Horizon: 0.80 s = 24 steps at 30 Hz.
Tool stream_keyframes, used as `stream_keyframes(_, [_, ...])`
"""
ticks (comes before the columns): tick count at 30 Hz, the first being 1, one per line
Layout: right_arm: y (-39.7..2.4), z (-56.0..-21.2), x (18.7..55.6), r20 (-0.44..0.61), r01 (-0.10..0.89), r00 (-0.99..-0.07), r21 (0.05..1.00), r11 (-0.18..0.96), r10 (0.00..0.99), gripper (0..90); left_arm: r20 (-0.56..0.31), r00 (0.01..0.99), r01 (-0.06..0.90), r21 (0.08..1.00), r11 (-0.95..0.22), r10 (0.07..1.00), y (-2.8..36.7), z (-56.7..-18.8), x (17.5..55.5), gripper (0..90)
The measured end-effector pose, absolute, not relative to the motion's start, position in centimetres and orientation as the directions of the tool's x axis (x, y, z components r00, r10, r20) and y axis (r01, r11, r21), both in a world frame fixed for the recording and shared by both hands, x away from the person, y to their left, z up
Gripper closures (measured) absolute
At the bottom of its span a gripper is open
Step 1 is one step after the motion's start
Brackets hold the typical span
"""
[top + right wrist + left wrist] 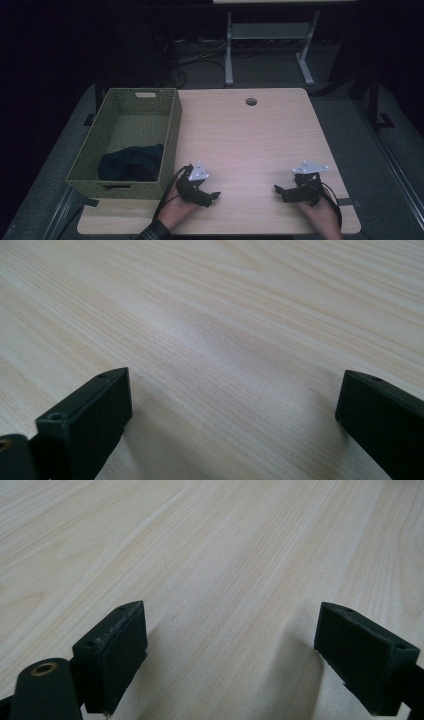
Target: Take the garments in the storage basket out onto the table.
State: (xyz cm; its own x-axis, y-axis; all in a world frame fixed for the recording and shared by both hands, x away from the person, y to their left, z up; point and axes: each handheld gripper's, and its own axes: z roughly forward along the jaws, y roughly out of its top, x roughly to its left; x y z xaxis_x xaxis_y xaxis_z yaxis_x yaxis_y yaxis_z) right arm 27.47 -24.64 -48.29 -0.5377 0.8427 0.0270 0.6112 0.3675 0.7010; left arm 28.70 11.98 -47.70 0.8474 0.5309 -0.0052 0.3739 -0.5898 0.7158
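We rest both the left gripper (216, 194) and right gripper (277, 190) wide open and empty near the tabletop's (250, 145) front edge, the dark cloth (131, 163) already lying in the basket (172, 131) at its left edge, so little seems left.

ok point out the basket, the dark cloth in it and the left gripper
woven basket (171, 131): high view, on its right wall
dark cloth (131, 163): high view, middle of the bundle
left gripper (214, 196): high view, between its jaw tips

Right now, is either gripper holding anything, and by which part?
Nothing is held. The left gripper and right gripper rest low over the bare table, fingers apart with only wood between them.
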Motion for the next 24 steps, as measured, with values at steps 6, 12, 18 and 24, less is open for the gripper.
stream_keyframes(6, [-24.64, -48.29, 27.47, 0.027, 0.611, -0.538, 0.701, 0.368, 0.843, 1.3, -0.001, 0.847, 0.372, 0.715, -0.592, 0.531, 11.95, -47.7, 28.68, 13.1])
stream_keyframes(12, [-24.65, -48.29, 27.47, 0.026, 0.611, -0.538, 0.7, 0.369, 0.842, 1.3, -0.002, 0.848, 0.372, 0.715, -0.592, 0.53, 11.99, -47.69, 28.58, 13.1])
stream_keyframes(18, [-24.64, -48.3, 27.46, 0.026, 0.611, -0.537, 0.701, 0.367, 0.843, 1.3, -0.008, 0.853, 0.37, 0.715, -0.593, 0.522, 12.25, -47.63, 28.53, 13.3])
stream_keyframes(24, [-24.59, -48.28, 27.45, 0.03, 0.615, -0.532, 0.701, 0.362, 0.846, 1.3, -0.014, 0.85, 0.378, 0.713, -0.59, 0.527, 12.32, -47.28, 28.64, 13.7])
